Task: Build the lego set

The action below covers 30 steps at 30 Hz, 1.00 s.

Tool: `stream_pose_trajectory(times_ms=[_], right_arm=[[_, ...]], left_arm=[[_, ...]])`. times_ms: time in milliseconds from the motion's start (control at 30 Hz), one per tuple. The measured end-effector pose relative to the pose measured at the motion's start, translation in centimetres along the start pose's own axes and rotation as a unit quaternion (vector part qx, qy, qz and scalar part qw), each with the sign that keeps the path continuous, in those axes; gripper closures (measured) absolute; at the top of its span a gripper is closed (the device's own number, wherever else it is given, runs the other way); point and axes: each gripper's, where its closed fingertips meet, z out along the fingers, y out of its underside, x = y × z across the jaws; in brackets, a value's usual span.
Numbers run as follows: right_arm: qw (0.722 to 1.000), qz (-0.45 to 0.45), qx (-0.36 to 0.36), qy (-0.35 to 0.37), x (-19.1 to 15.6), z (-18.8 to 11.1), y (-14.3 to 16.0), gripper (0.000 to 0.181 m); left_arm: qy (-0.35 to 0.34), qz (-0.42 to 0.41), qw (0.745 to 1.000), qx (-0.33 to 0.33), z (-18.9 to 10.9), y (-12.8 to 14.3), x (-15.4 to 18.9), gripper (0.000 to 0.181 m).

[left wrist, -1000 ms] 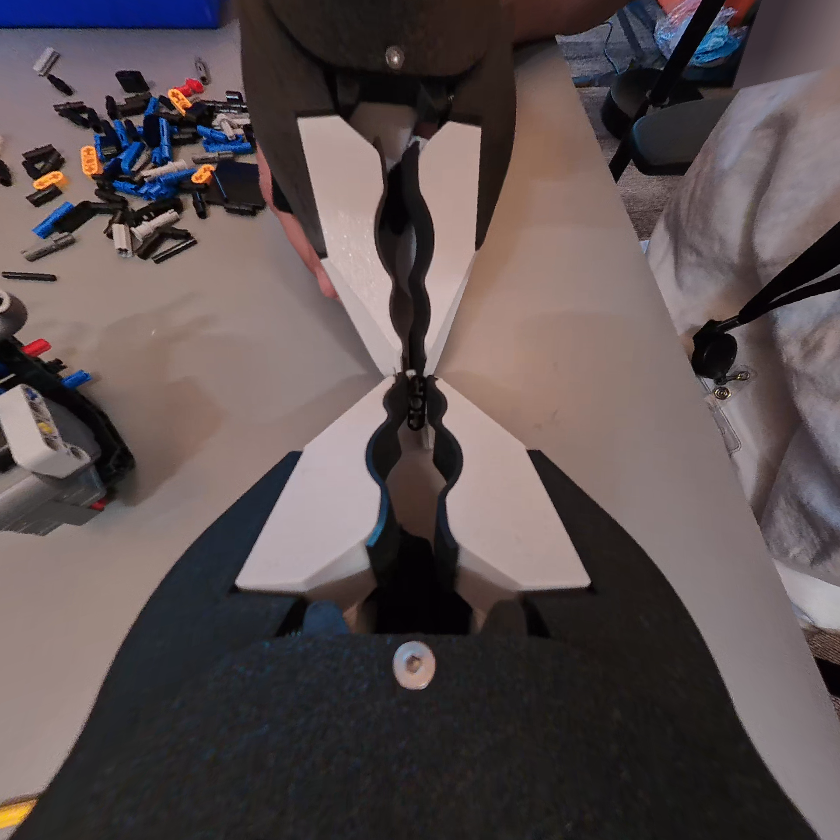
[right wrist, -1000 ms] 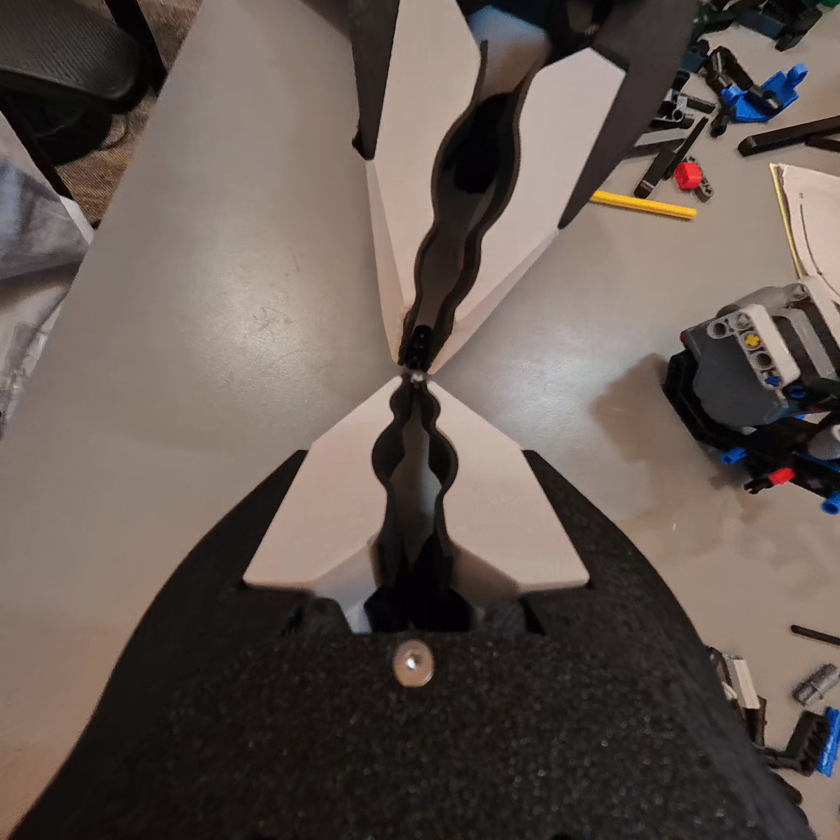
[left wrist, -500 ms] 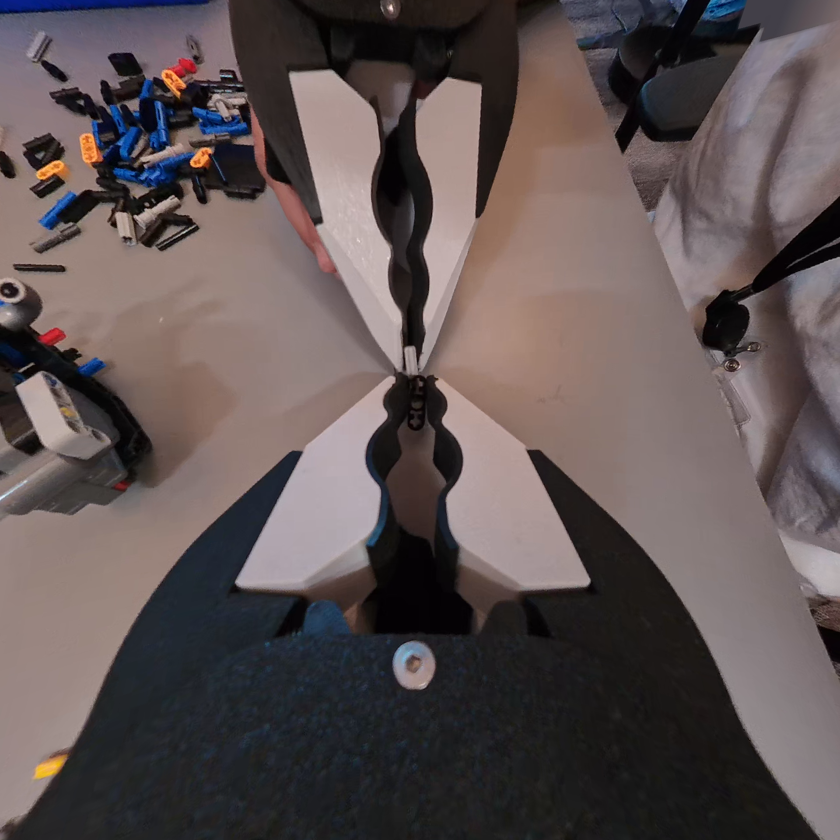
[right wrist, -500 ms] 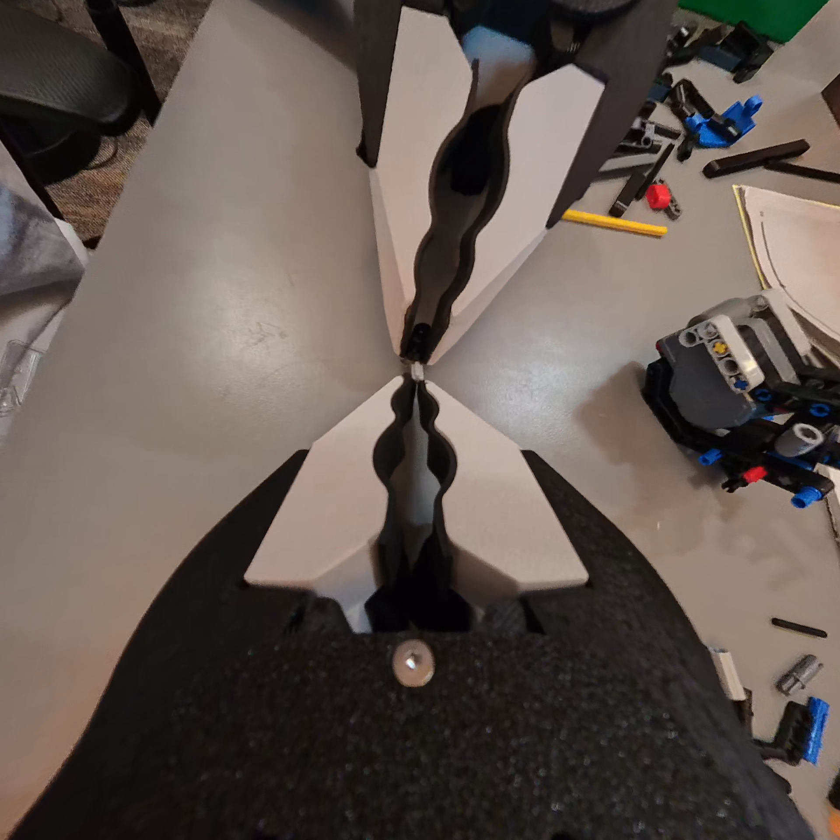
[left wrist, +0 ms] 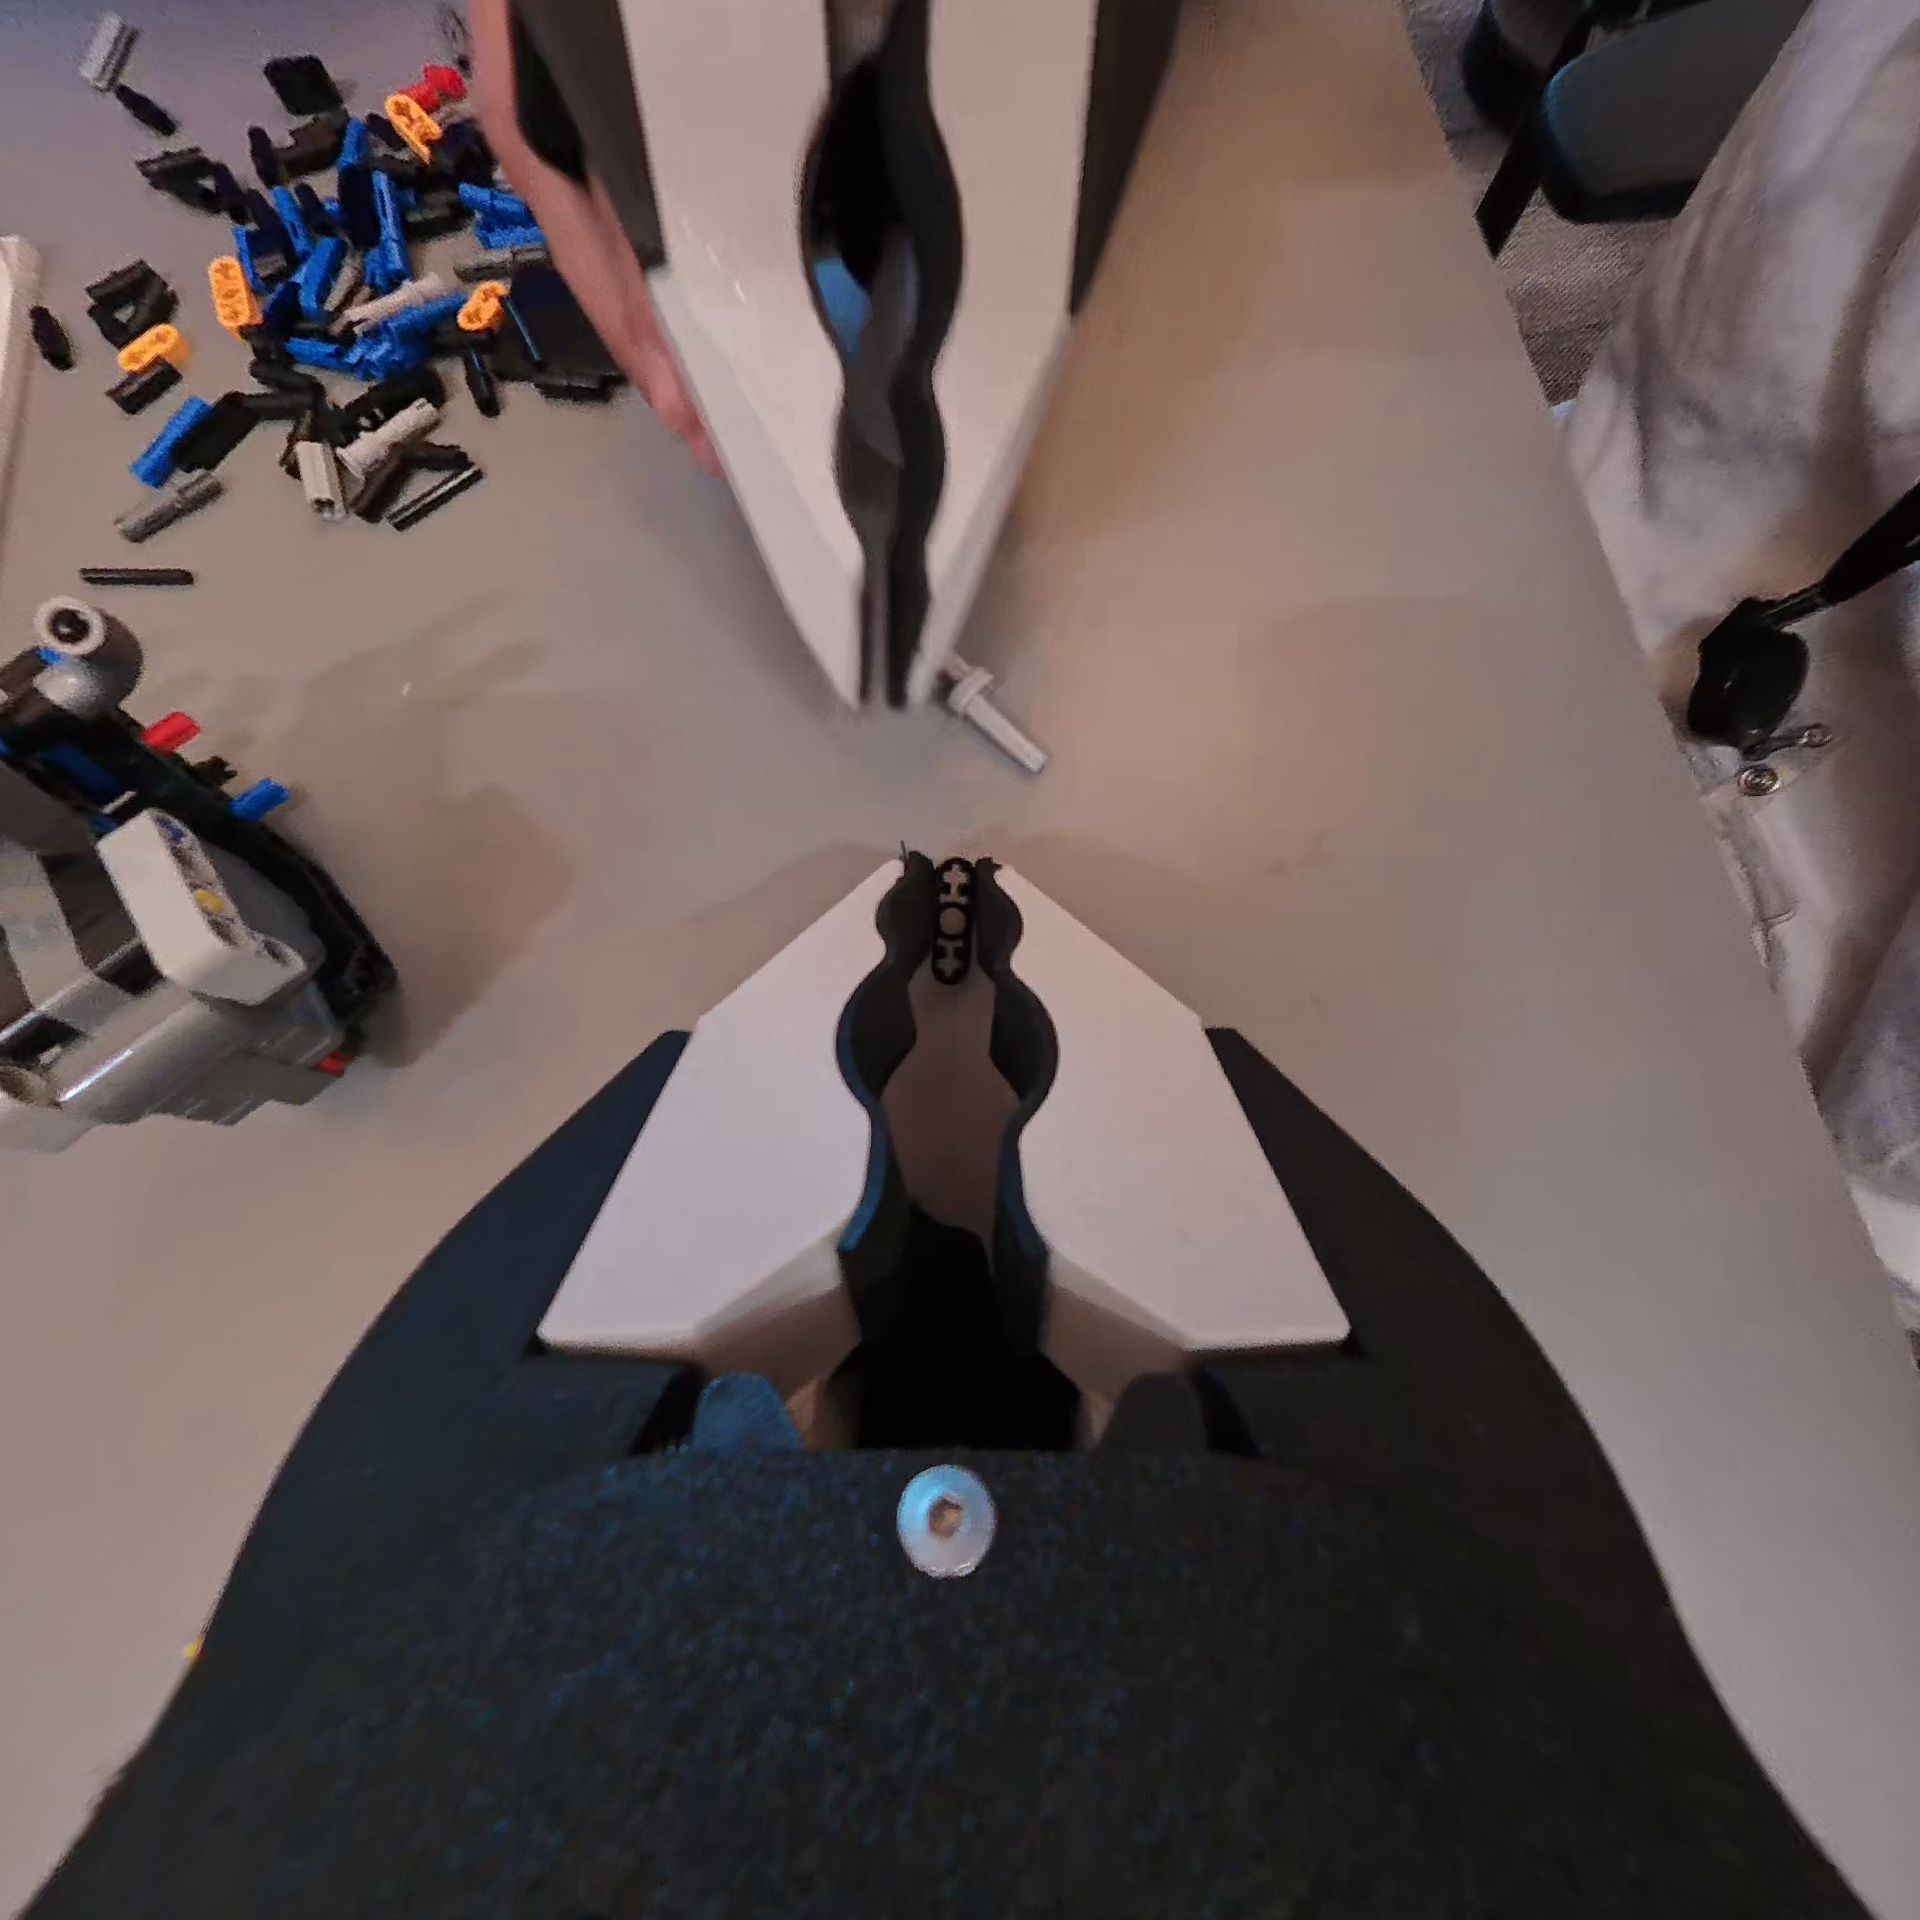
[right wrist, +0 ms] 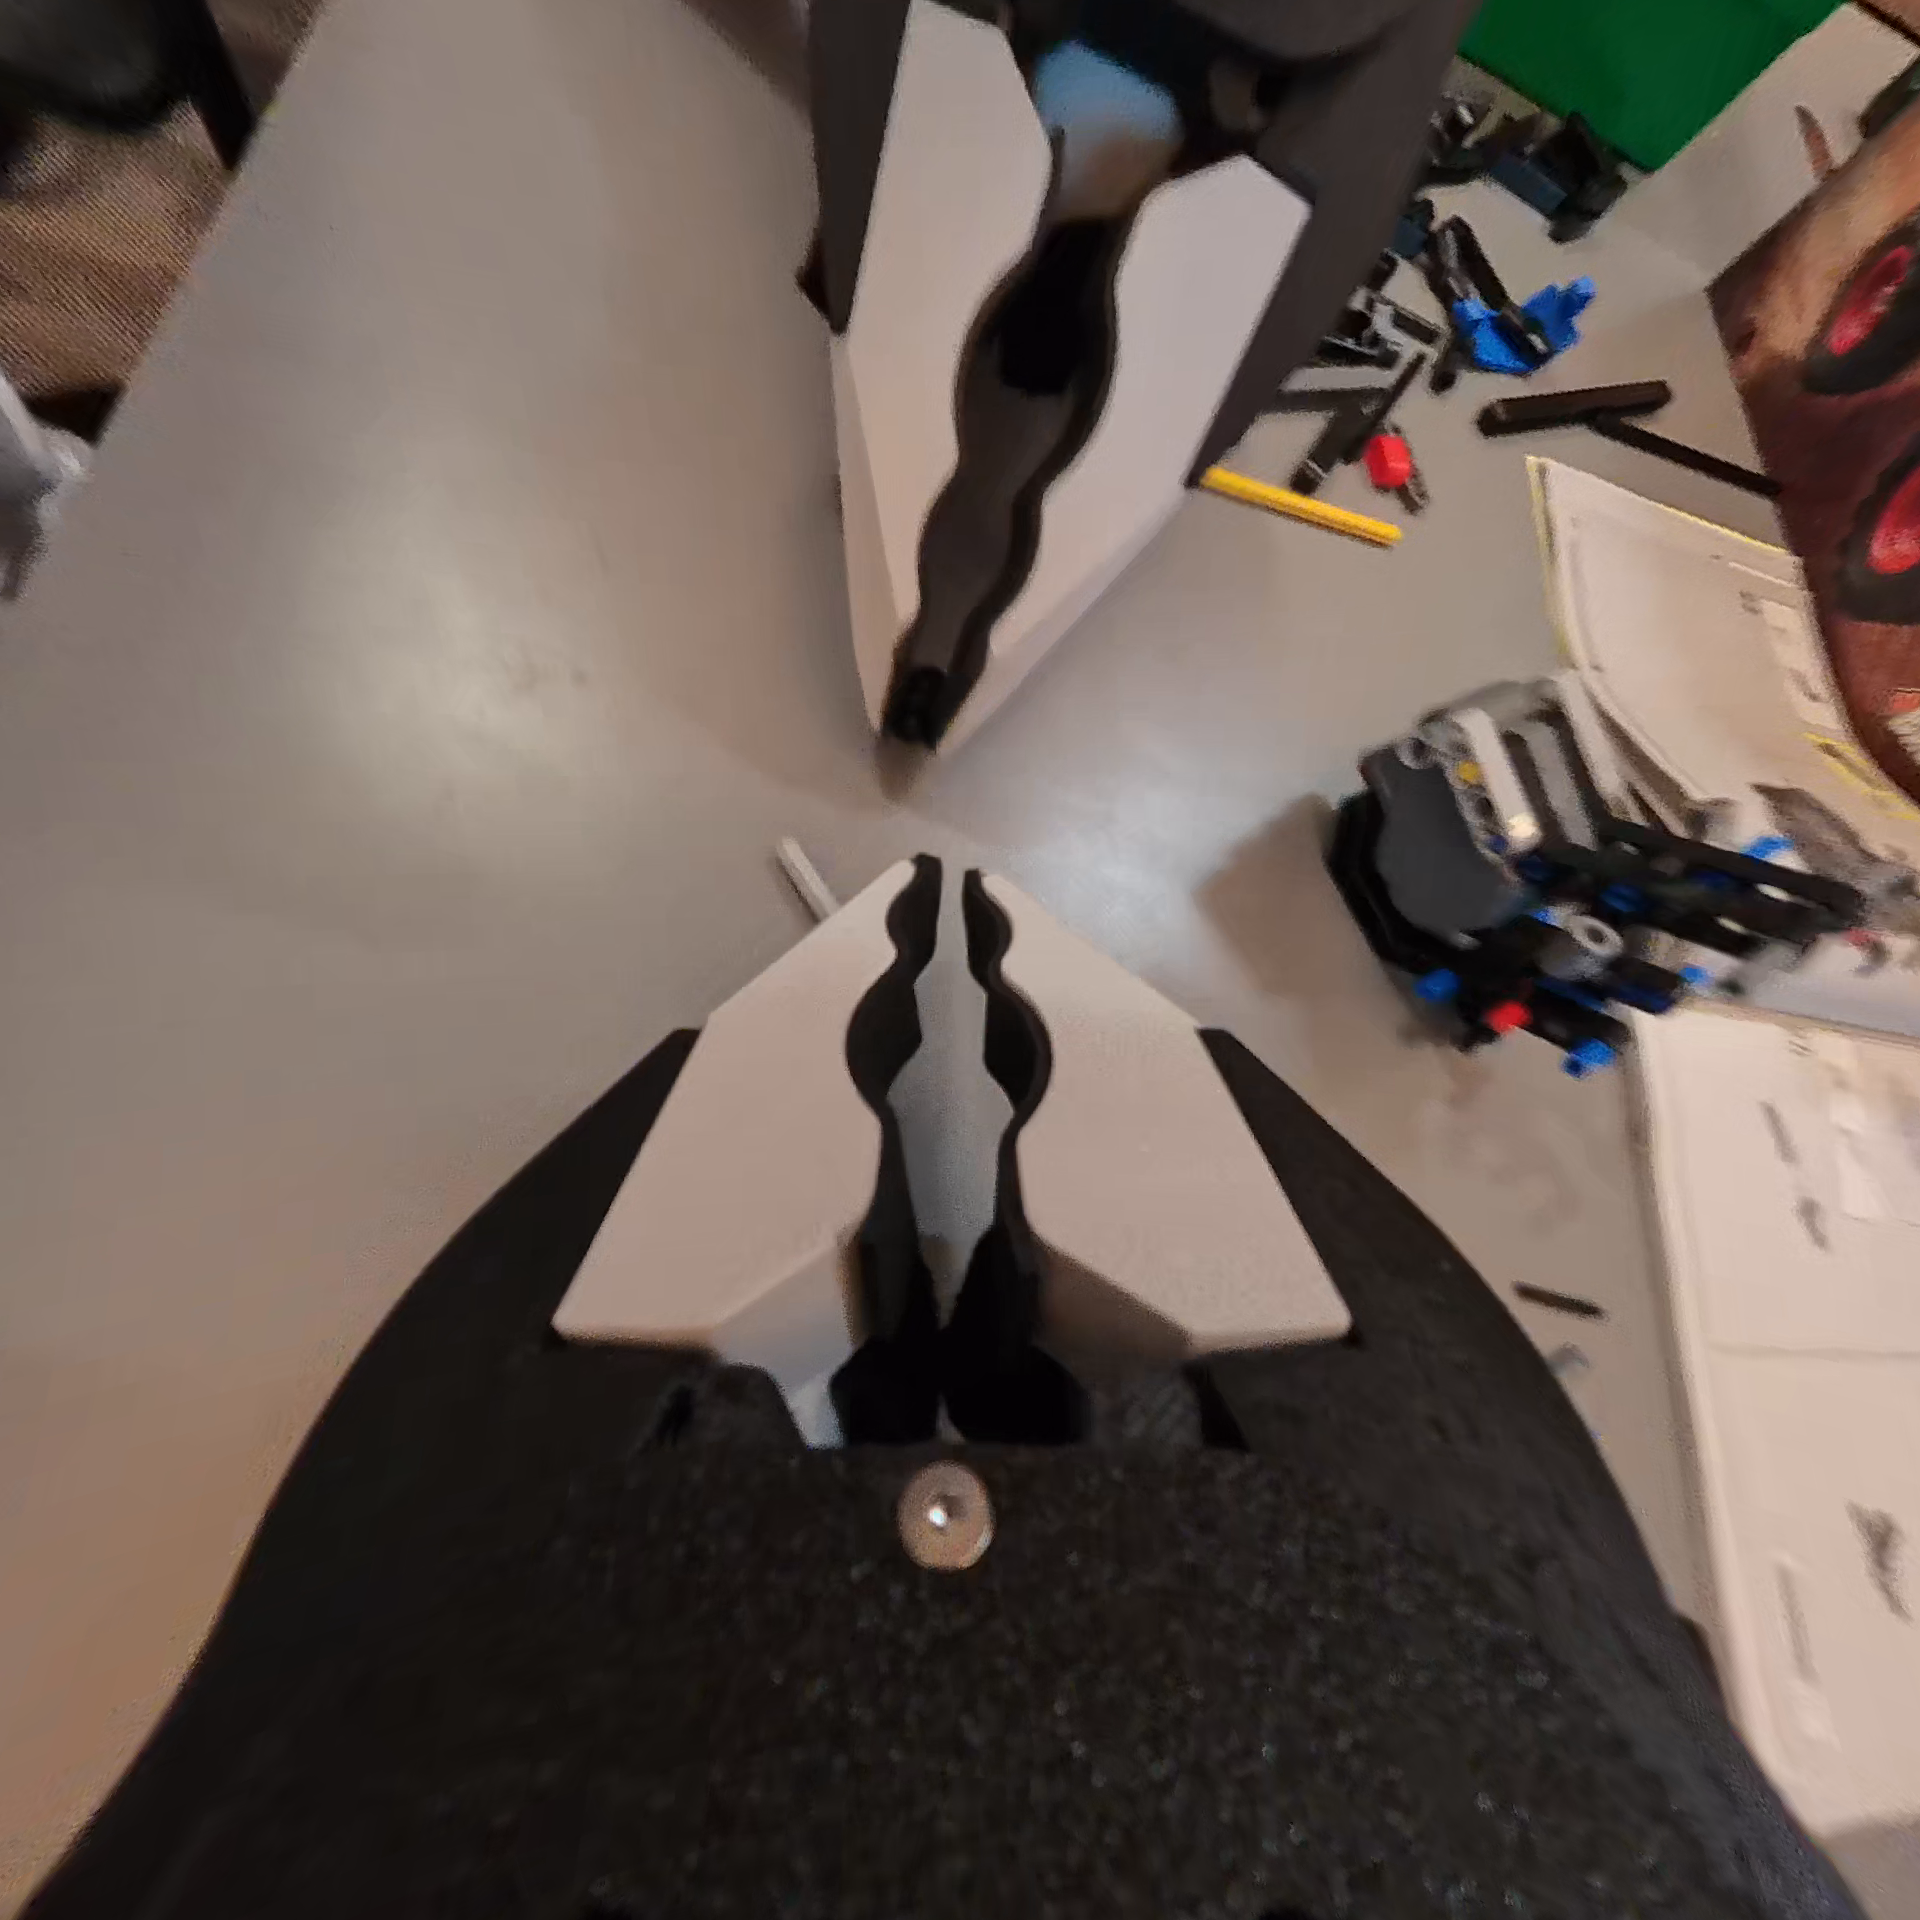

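Observation:
My left gripper (left wrist: pixel 953 868) is shut on a small black beam with holes (left wrist: pixel 953 925), held just above the grey table. It also shows across the right wrist view (right wrist: pixel 920 717), the black piece at its tip. My right gripper (right wrist: pixel 951 883) has its jaws a narrow gap apart with nothing between them. In the left wrist view it (left wrist: pixel 883 686) points at me from the far side. A light grey pin (left wrist: pixel 992 717) lies loose on the table beside its tip. The pin also shows partly in the right wrist view (right wrist: pixel 805 883), left of the right gripper.
A partly built grey, black and blue model (left wrist: pixel 177 935) (right wrist: pixel 1507 862) stands on the table. A pile of loose blue, black and orange pieces (left wrist: pixel 332 281) lies beyond it. Instruction sheets (right wrist: pixel 1766 1195), a yellow axle (right wrist: pixel 1299 509) and more pieces (right wrist: pixel 1507 322) lie nearby. A person's light clothing (left wrist: pixel 1766 416) is past the table edge. Left and right tips are no more than a few centimetres apart.
The two grippers have drawn apart from tip-to-tip contact. The grey pin has left the right gripper and now lies on the table. The left gripper still holds the black beam.

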Motion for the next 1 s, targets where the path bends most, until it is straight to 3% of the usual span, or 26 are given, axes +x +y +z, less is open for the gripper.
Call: stream_pose_trajectory(times_ms=[167,400,667,800,900,1000], right_arm=[[0.997,0.026,0.009,-0.072,-1.7,-1.0,0.4,0.162],[0.994,0.012,-0.011,-0.106,-2.8,0.5,1.1,0.164],[0.997,-0.029,-0.042,-0.064,-2.5,1.3,0.5,0.176],[0.999,-0.008,-0.019,-0.046,-1.6,0.9,0.2,0.178],[0.999,0.011,-0.005,-0.041,-1.1,0.6,0.1,0.178],[0.999,0.012,-0.001,-0.040,-1.1,0.6,-0.1,0.178]], left_arm=[[0.018,-0.002,1.000,0.022,0.0,-0.8,0.7,0.175],[0.021,0.004,1.000,0.011,0.7,-0.5,1.1,0.175],[0.006,-0.005,1.000,-0.015,1.2,0.2,0.9,0.175],[0.003,-0.009,1.000,-0.021,1.3,0.1,1.1,0.175],[-0.027,-0.009,0.999,-0.019,1.3,-0.2,0.3,0.156],[-0.040,-0.008,0.999,0.006,0.8,-1.2,-0.1,0.156]])
